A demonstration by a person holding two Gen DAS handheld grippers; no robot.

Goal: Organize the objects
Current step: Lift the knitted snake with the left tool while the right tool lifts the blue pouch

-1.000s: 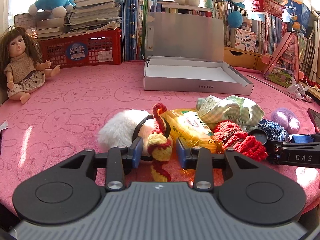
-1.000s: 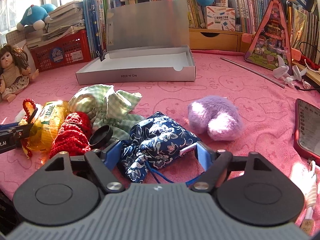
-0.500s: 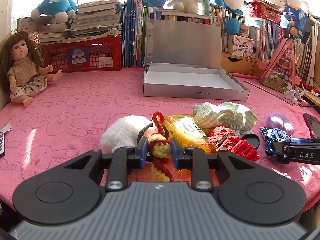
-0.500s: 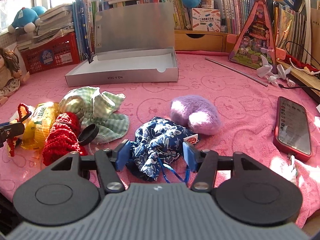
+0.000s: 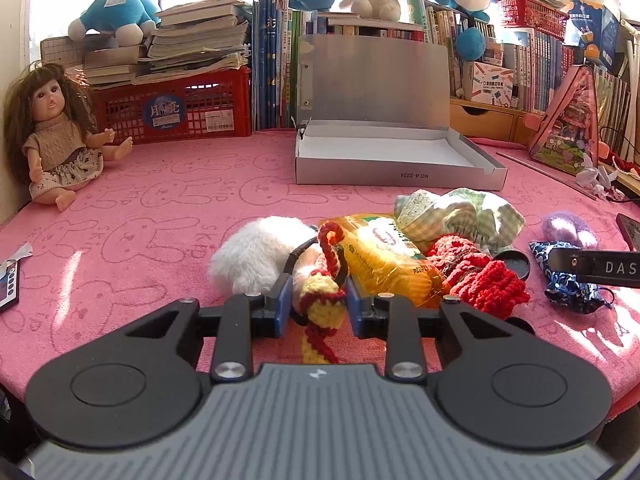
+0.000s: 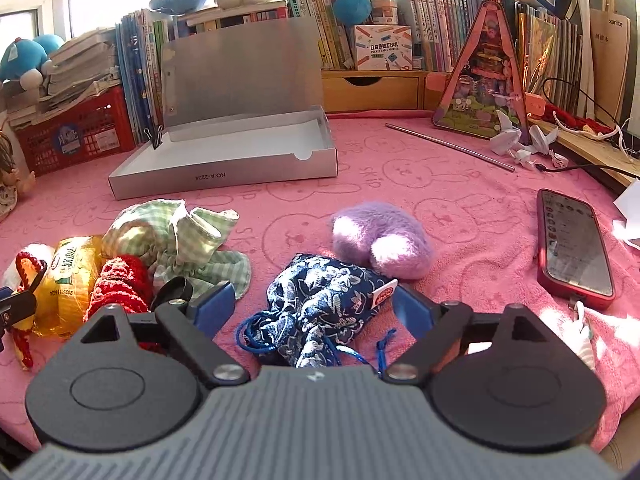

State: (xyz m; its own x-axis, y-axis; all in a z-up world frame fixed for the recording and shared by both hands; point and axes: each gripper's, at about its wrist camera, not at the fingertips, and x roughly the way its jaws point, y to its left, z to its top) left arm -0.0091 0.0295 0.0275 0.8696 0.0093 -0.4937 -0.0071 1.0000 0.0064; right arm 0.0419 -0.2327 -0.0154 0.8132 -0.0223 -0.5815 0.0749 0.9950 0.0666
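Setting: pink rabbit-print table (image 5: 160,208), bookshelves and plush toys behind, open grey box (image 5: 396,168) at the far side.
Left fingers (image 5: 316,307): clenched on red-and-yellow crochet toy (image 5: 320,304), opening slightly; a second ago wider apart around it.
Right fingers (image 6: 312,306): opening, spread wider than a moment ago, blue floral pouch (image 6: 320,300) between them, pads clear of it.
Meaning: pouch likely released, toy ready for lifting.
Room ahead: clutter beyond left fingertips; bare cloth beyond that up to the box.
Edges: red phone (image 6: 572,244) right of right fingers.
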